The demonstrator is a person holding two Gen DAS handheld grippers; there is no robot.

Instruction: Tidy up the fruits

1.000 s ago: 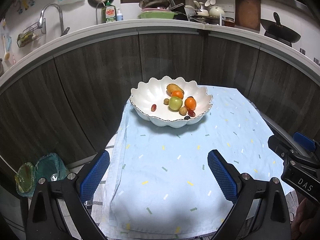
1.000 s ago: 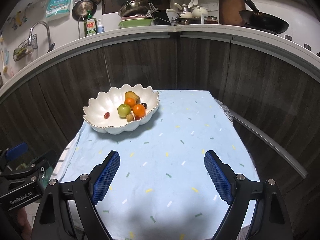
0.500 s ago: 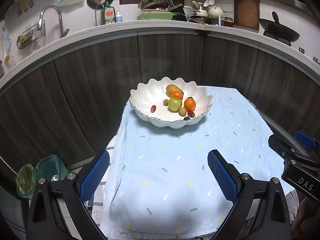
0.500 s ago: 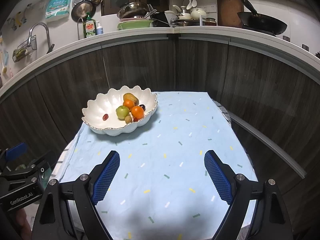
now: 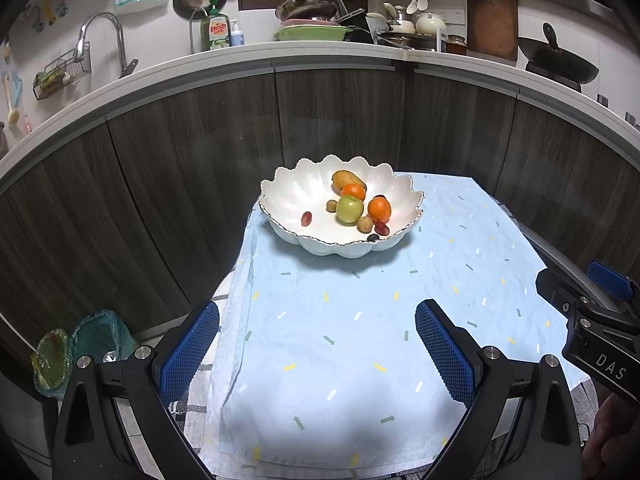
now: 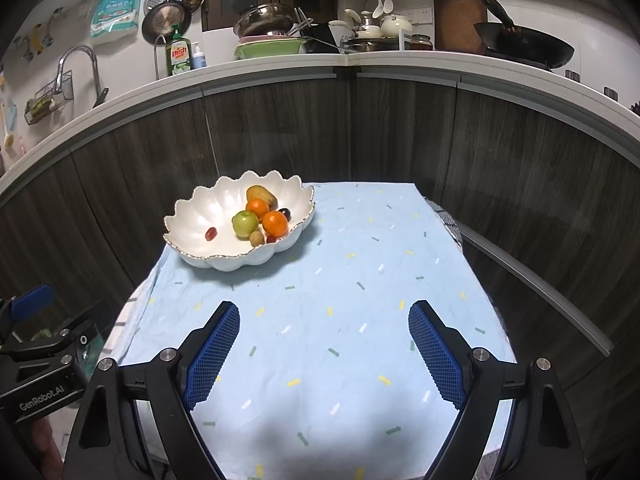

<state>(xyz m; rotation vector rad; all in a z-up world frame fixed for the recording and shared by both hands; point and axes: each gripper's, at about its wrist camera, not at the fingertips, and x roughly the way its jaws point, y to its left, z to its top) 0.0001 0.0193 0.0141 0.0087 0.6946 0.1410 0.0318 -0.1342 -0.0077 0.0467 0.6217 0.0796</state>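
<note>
A white scalloped bowl (image 5: 288, 196) (image 6: 200, 208) stands at the far left of the light blue tablecloth (image 5: 360, 320) (image 6: 360, 280). In it lie a green apple (image 5: 349, 209) (image 6: 245, 223), two oranges (image 5: 379, 209) (image 6: 275, 224), a yellow-brown fruit (image 5: 346, 179) (image 6: 262, 193), a red grape (image 5: 306, 218) (image 6: 211, 233) and several small fruits. My left gripper (image 5: 318, 350) hangs open over the cloth's near left part, nothing between its blue pads. My right gripper (image 6: 324, 346) is open over the near middle, also empty. Both stay well short of the bowl.
Dark wood cabinet fronts (image 5: 340, 120) curve behind the table under a white counter with a faucet (image 5: 104, 40), dish soap (image 5: 216, 30), pans and a wok (image 5: 558, 62). A green bag (image 5: 76, 352) sits on the floor at the left. A checked cloth (image 6: 444, 216) shows at the table's right edge.
</note>
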